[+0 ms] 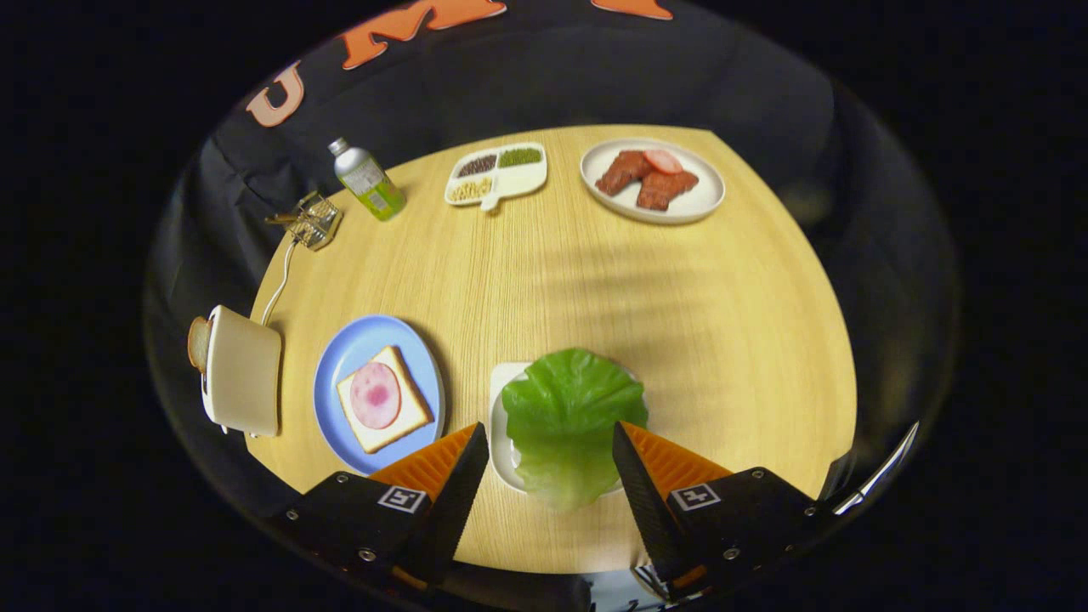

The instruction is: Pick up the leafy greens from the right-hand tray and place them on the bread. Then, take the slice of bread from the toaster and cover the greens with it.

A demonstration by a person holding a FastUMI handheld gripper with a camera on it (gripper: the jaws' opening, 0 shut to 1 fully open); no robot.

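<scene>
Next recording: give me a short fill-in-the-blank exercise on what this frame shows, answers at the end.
1. The gripper is ____, its fingers on either side of the lettuce leaf.
2. On the blue plate, the bread slice is topped with a round slice of ____.
3. A second slice of bread sticks out of the ____.
4. The white plate beyond the fingers holds pieces of ____.

Answers: open; ham; toaster; meat

Green bottle [368, 179], divided snack dish [497, 176], plate of meat slices [652, 180], perhaps a small wire basket [314, 220]
</scene>
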